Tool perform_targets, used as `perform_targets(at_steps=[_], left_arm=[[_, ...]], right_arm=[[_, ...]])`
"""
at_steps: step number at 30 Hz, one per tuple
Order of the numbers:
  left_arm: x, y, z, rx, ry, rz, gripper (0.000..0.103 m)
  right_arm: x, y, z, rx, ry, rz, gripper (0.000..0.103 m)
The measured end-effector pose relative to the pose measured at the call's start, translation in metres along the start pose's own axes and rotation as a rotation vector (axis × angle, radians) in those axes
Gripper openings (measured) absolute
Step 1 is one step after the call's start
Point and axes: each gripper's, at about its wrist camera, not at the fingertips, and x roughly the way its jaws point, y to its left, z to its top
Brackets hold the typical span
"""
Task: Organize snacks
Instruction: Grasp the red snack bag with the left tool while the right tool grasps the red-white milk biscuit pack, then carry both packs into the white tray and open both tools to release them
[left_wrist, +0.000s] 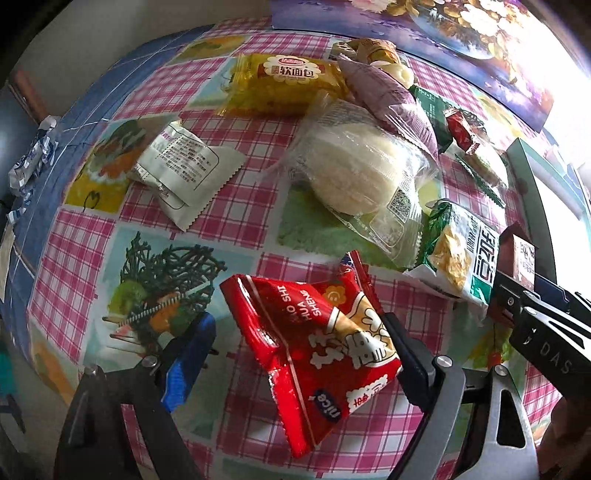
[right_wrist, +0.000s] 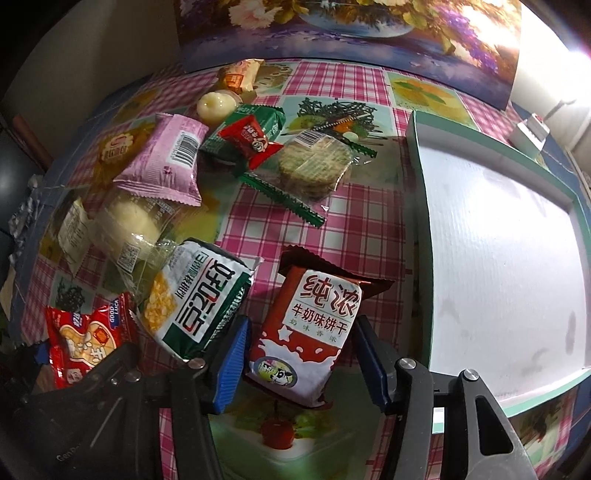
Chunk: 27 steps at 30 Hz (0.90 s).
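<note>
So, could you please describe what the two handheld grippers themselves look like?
Both grippers, left and right, have black angular linkage arms with silver pivot bolts and jaws faced with ribbed blue pads. The right one's body carries pale lettering reading "DAS". No cables or sleeves show.

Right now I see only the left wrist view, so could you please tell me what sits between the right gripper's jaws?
Observer: A brown-red milk biscuit packet lies between the jaws of the right gripper. Whether they pinch it, I cannot tell.
Operator: Thank you. Is anything in the tray?
Observer: No. The part of the white tray that shows is bare, with no snack in it.
</note>
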Motion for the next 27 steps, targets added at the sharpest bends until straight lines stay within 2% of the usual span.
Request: perform_targets(at_steps=[2, 6, 18, 27], left_arm=[[0.001, 0.001, -0.003, 0.004, -0.005, 0.003, 0.086], [-0.006, 0.001, -0.004, 0.019, -0.033, -0.024, 0.057], [-0.020, 0.006, -0.001, 0.008, -0.061, -0.055, 0.055], [-0.047, 0.010, -0.001, 0.006, -0.114, -0.044, 0.055]], right_arm=[[0.000, 0.003, 0.001, 0.003, -0.003, 0.002, 0.056], [-0.003, -0.001, 0.001, 0.002, -0.009, 0.003, 0.051], [-0.007, -0.005, 0.000, 0.007, -0.017, 0.028, 0.044], [-0.032, -0.016, -0.003, 0.044, -0.095, 0.047, 0.043]])
